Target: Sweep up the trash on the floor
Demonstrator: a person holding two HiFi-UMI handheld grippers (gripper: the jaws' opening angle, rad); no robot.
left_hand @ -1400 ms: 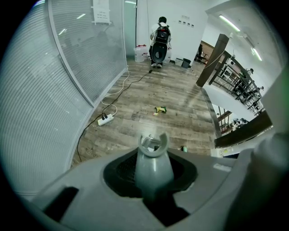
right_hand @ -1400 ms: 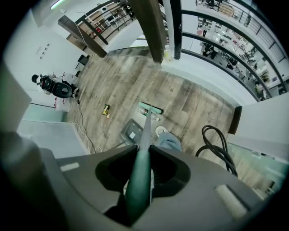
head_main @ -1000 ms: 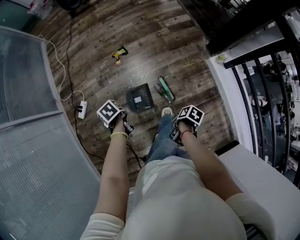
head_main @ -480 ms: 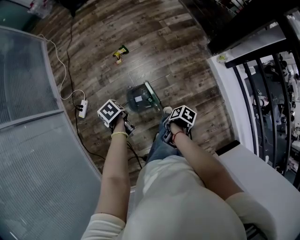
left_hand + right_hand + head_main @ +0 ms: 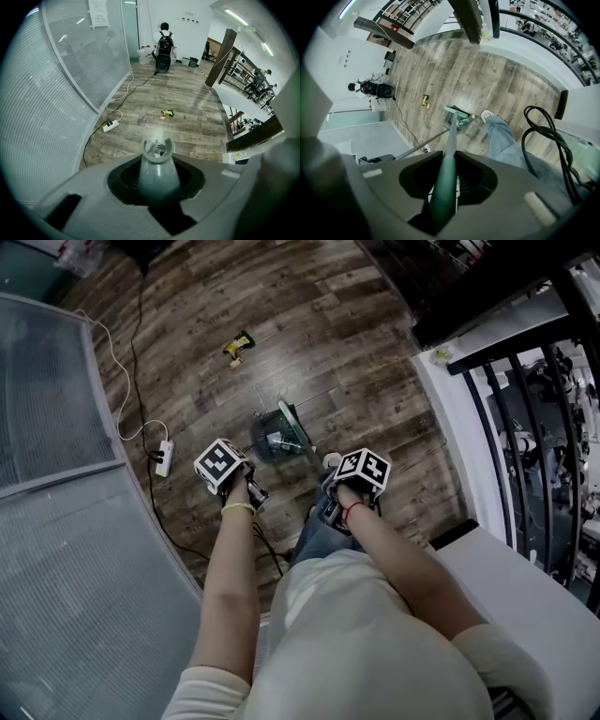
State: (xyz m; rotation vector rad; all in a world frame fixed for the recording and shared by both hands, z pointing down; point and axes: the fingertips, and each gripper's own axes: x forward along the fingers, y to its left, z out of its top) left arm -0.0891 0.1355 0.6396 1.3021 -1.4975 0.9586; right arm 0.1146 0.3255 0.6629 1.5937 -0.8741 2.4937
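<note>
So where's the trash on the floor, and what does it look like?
Find the long curved glass wall, then the wooden floor beside it. Past the white power strip and the dark dustpan lies the trash: a small crumpled wrapper, the only yellow-and-green scrap on the boards.

1. A long green broom (image 5: 445, 185) with a flat green head (image 5: 299, 428) is clamped by its handle in the right hand-held gripper (image 5: 446, 174). It slants down to the wooden floor (image 5: 356, 352), its head at the dustpan's right edge.
2. A dark grey plastic dustpan (image 5: 270, 440) sits on the floor, with its upright grey handle (image 5: 158, 171) clamped in the left hand-held gripper (image 5: 158, 161).
3. A crumpled yellow-and-green wrapper (image 5: 241, 342) lies well beyond the dustpan, with a small pale scrap (image 5: 234, 363) just beside it.
</note>
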